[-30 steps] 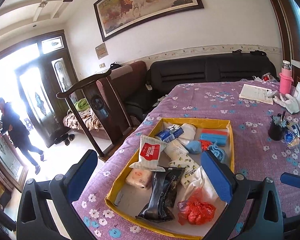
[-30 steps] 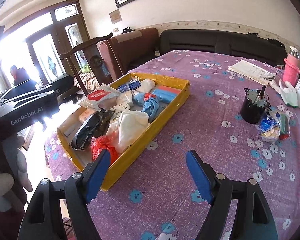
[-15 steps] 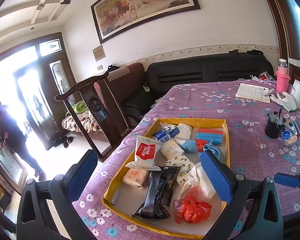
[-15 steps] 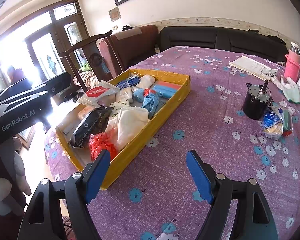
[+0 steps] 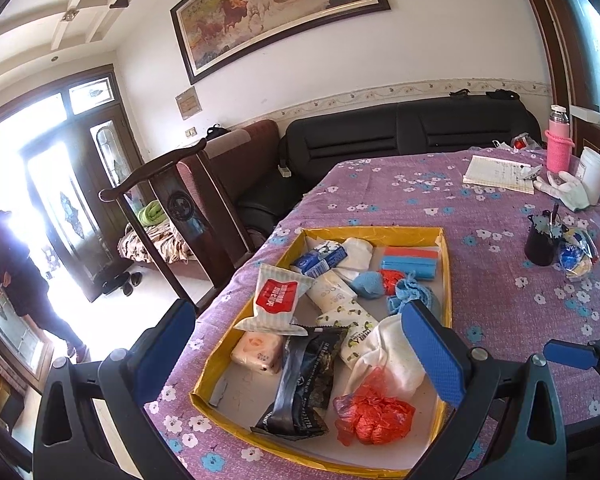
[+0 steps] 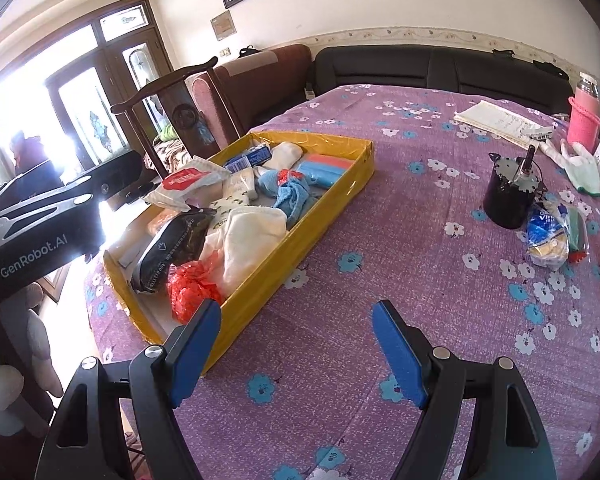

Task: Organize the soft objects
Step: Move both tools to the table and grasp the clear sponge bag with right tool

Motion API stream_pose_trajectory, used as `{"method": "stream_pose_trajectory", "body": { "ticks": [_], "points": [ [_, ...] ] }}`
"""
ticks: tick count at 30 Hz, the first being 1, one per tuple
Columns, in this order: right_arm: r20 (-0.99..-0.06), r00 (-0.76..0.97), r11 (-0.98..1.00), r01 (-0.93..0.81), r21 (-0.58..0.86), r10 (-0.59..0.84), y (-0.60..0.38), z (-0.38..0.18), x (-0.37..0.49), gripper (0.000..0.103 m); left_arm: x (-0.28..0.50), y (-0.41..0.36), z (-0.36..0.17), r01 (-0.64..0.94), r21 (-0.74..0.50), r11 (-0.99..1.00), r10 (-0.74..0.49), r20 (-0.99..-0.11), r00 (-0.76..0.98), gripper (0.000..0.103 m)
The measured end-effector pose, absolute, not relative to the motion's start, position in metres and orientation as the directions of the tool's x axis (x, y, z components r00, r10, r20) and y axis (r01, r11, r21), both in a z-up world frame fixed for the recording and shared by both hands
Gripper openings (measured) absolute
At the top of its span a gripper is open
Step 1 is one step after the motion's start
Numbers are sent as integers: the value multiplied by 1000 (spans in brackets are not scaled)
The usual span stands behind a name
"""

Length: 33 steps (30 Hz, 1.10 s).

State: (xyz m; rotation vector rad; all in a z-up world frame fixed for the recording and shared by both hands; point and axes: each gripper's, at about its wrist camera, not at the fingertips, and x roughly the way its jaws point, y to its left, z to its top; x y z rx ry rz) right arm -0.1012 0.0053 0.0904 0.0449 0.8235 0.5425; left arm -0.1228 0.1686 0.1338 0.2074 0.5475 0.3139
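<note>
Left wrist view: desk (image 5: 480, 272) w/ purple floral cloth, wooden chair (image 5: 180, 216) just off its left edge. Yellow tray (image 5: 446, 276) near that edge, packed w/ soft items: white cloth (image 5: 388, 350), black packet (image 5: 304, 384), red bag (image 5: 374, 412). Black cup (image 6: 508, 194) and snack bag (image 6: 548, 236) well apart to the right; bare cloth between. Left gripper (image 5: 296, 354) wide open, empty, over tray. Right gripper (image 6: 296, 354) wide open, empty, over bare cloth beside tray.

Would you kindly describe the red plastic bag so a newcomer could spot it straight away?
On the purple floral tablecloth sits a yellow tray full of soft items. The red bag lies crumpled at the tray's near end, beside a black packet and against a white cloth. It is the only translucent, crinkled red thing there.
</note>
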Motion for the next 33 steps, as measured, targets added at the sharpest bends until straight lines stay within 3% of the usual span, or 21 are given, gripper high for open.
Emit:
{"method": "stream_pose_trajectory", "body": {
  "ticks": [10,20,26,30,31,33],
  "points": [
    [-702,561,889,-388,244,438,-23,79,-90,82,-112,151,121,-160,265,951,282,-528,801,103],
    [-713,687,985,-30,167,142,-177,97,-50,82,-94,120,89,167,-94,981,-185,-694,696,103],
    [-671,733,979,37,202,111,-213,115,-2,82,-86,116,72,207,-195,959,-283,-716,638,103],
    [-720,679,984,-16,179,142,-191,100,32,82,-83,118,71,212,-192,958,-284,-715,639,103],
    [-739,662,989,-24,149,128,-183,93,39,80,-82,120,70,210,-193,958,-284,-715,639,103],
    [-771,630,995,-33,98,96,-170,78,50,64,-80,123,70,204,-205,957,-289,-714,638,103]
  ]
}}
